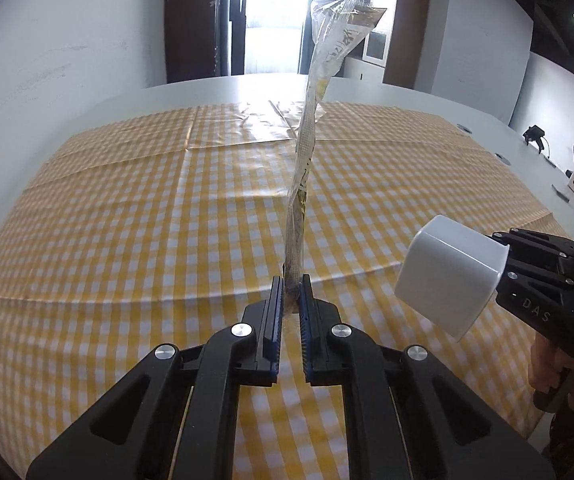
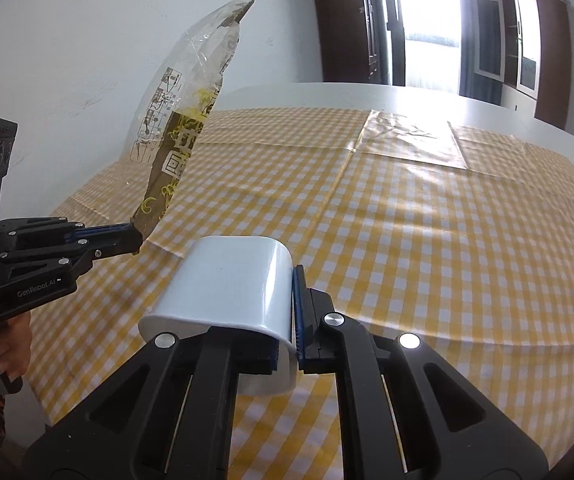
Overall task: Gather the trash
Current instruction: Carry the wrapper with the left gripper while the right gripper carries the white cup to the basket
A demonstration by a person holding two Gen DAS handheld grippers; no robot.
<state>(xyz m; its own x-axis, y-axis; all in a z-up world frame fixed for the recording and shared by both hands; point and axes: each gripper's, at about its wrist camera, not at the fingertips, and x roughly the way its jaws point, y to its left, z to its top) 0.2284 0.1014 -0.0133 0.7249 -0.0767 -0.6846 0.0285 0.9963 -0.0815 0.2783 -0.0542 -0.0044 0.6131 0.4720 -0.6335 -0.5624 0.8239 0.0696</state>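
Note:
My left gripper (image 1: 291, 286) is shut on the bottom end of a clear plastic wrapper (image 1: 311, 136) with yellow and brown print, which stands up above the table. The wrapper also shows in the right wrist view (image 2: 183, 128), held by the left gripper (image 2: 137, 236). My right gripper (image 2: 287, 312) is shut on the rim of a small white bin (image 2: 227, 284), one finger inside and one outside, with the bin tipped on its side above the table. In the left wrist view the white bin (image 1: 447, 276) is at the right, held by the right gripper (image 1: 505, 270), close to the wrapper.
A yellow-and-white checked tablecloth (image 1: 147, 220) covers a white table (image 1: 227, 88), also seen in the right wrist view (image 2: 427, 240). A white wall is at the left. Dark cabinets (image 2: 351, 20) and a bright doorway stand behind the table. Small dark items (image 1: 535, 136) lie at the far right.

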